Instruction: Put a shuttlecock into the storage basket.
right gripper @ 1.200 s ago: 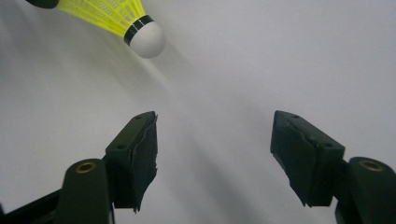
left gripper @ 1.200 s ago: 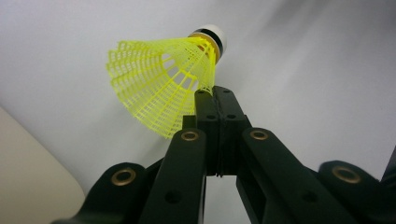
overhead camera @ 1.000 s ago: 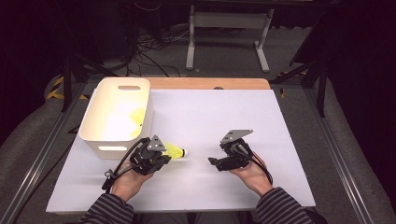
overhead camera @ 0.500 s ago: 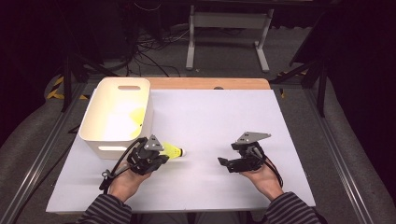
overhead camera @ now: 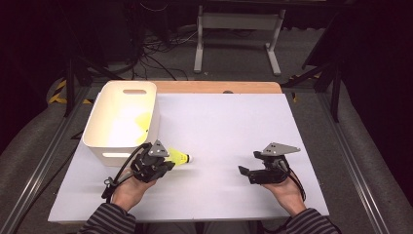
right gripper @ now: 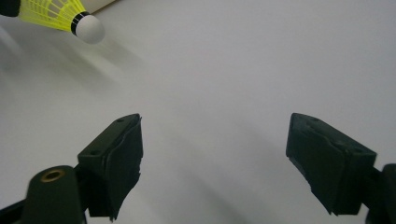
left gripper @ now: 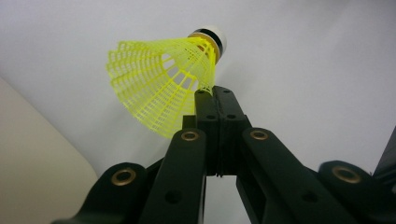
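Observation:
A yellow shuttlecock (overhead camera: 179, 156) with a white cork tip hangs just above the white table (overhead camera: 229, 126), in front of the bin. My left gripper (overhead camera: 167, 160) is shut on the edge of its mesh skirt (left gripper: 159, 79), with the jaws of that gripper (left gripper: 215, 91) pressed together. My right gripper (overhead camera: 248, 164) rests low at the table's front right. Its jaws have just been opening, and this gripper (right gripper: 215, 135) now stands open with nothing between them. The shuttlecock (right gripper: 70, 16) lies far off at the top left of the right gripper view.
A white plastic bin (overhead camera: 95, 131) stands at the table's left, just behind my left gripper, with something yellow inside (overhead camera: 141, 122). A wooden strip (overhead camera: 219, 87) runs along the far edge. Metal stands and cables are on the floor beyond.
My right gripper has slid to the right, away from the shuttlecock, and its jaws have spread wider. The left gripper and the shuttlecock have kept still.

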### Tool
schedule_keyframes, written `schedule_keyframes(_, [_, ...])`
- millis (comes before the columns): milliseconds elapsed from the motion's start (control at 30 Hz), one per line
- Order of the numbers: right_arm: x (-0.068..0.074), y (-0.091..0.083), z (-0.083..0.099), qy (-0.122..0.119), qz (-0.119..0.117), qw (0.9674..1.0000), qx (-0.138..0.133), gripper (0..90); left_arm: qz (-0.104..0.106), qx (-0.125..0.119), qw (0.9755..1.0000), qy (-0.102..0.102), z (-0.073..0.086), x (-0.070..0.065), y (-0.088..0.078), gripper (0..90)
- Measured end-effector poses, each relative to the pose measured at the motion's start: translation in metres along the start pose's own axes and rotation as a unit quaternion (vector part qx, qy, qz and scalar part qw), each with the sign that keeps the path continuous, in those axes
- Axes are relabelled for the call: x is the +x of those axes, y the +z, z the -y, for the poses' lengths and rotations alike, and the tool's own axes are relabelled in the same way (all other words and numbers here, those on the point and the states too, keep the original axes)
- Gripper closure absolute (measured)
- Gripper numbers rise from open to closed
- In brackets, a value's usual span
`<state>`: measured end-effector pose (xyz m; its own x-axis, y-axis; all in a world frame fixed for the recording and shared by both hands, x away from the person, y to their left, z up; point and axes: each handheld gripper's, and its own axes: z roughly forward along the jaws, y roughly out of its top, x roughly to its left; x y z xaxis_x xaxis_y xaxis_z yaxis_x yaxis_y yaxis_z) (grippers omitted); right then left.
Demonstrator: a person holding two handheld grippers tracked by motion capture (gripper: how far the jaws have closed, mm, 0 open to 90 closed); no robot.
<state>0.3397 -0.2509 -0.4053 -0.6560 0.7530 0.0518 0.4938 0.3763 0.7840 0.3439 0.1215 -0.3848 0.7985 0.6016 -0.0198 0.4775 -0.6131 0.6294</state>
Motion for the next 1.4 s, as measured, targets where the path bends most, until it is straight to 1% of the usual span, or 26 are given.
schedule_keyframes(67, [-0.002,-0.002,0.003,0.005,0.003,1.0000,-0.003,18.3,0.001,-0.002,1.0000,0.002,0.000,0.001,-0.001,90.0])
schedule_keyframes(133, [-0.004,-0.004,0.005,0.005,0.008,0.9999,-0.005,18.2,0.001,-0.003,1.0000,0.000,0.000,0.001,-0.002,90.0])
schedule_keyframes(267, [-0.007,-0.008,0.011,0.013,0.015,0.9997,-0.013,17.6,0.001,-0.004,1.0000,0.001,0.000,0.002,-0.004,90.0])
schedule_keyframes(333, [-0.008,-0.009,0.014,0.015,0.016,0.9995,-0.021,17.7,0.002,-0.004,1.0000,-0.002,0.000,0.002,-0.005,90.0])
schedule_keyframes(400, [-0.009,-0.011,0.016,0.017,0.018,0.9993,-0.027,17.6,0.002,-0.005,1.0000,-0.002,0.000,0.002,-0.007,90.0])
schedule_keyframes(633, [-0.013,-0.015,0.025,0.021,0.031,0.9984,-0.042,14.0,0.000,-0.004,1.0000,-0.002,0.000,0.003,-0.010,90.0])
schedule_keyframes(733, [-0.013,-0.015,0.031,0.025,0.033,0.9980,-0.047,12.7,0.001,-0.003,1.0000,-0.003,-0.001,0.003,-0.012,90.0])
schedule_keyframes(867, [-0.014,-0.016,0.036,0.023,0.037,0.9974,-0.057,12.2,0.001,-0.004,1.0000,-0.001,-0.003,0.003,-0.015,90.0])
schedule_keyframes(1033, [-0.016,-0.018,0.042,0.031,0.041,0.9961,-0.071,11.9,0.003,-0.008,1.0000,-0.004,-0.006,0.002,-0.018,90.0])
schedule_keyframes(1067, [-0.017,-0.019,0.043,0.030,0.042,0.9958,-0.076,11.8,0.006,-0.006,1.0000,-0.004,-0.007,0.002,-0.019,90.0])
schedule_keyframes(1167, [-0.018,-0.021,0.045,0.034,0.044,0.9950,-0.083,11.6,0.004,-0.007,1.0000,-0.005,-0.008,0.002,-0.021,90.0])
schedule_keyframes(1400, [-0.020,-0.021,0.050,0.034,0.048,0.9944,-0.087,11.4,0.008,-0.007,0.9999,-0.008,-0.013,0.003,-0.026,90.0])
